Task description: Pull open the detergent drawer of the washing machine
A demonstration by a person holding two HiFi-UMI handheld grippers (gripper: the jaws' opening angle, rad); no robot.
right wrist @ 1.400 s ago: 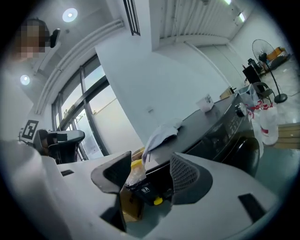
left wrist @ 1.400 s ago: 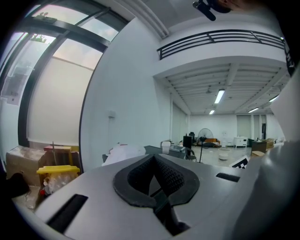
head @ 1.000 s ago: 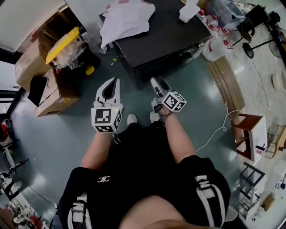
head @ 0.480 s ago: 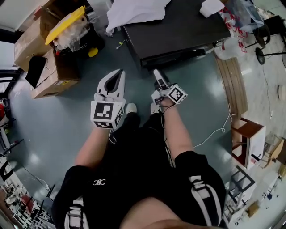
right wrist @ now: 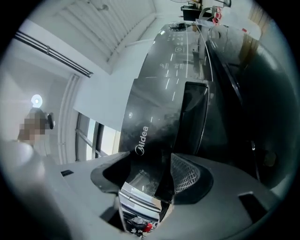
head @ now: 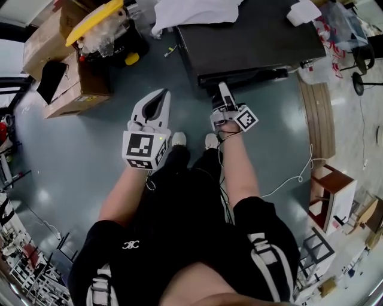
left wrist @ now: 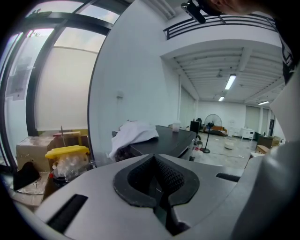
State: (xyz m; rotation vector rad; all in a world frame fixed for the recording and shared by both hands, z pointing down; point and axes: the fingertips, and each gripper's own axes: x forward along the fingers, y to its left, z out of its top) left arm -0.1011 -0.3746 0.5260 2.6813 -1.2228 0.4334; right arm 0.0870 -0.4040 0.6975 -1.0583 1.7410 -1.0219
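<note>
The black washing machine (head: 251, 36) stands ahead of me, its glossy front (right wrist: 187, 47) filling the right gripper view. My right gripper (head: 222, 91) reaches to the left end of that front. There the glossy detergent drawer front (right wrist: 150, 140), printed with a logo, runs between its two pads, and the right gripper (right wrist: 145, 187) is shut on it. A dark rectangular recess (right wrist: 194, 117) shows beside the drawer front. My left gripper (head: 157, 100) hangs over the floor, left of the machine and away from it. In its own view the left gripper (left wrist: 157, 187) is shut with nothing in it.
A white cloth (head: 197, 11) and a white container (head: 304, 12) lie on the machine's top. Cardboard boxes (head: 72, 89) and a yellow-lidded bin (head: 96, 21) stand to the left. A wooden board (head: 314, 119), a white cable (head: 293, 173) and a small stand (head: 332, 191) are on the right.
I have stepped closer to the machine. My right gripper has moved forward from over the floor to the machine's front and now has the drawer front between its jaws. The left gripper stays shut.
</note>
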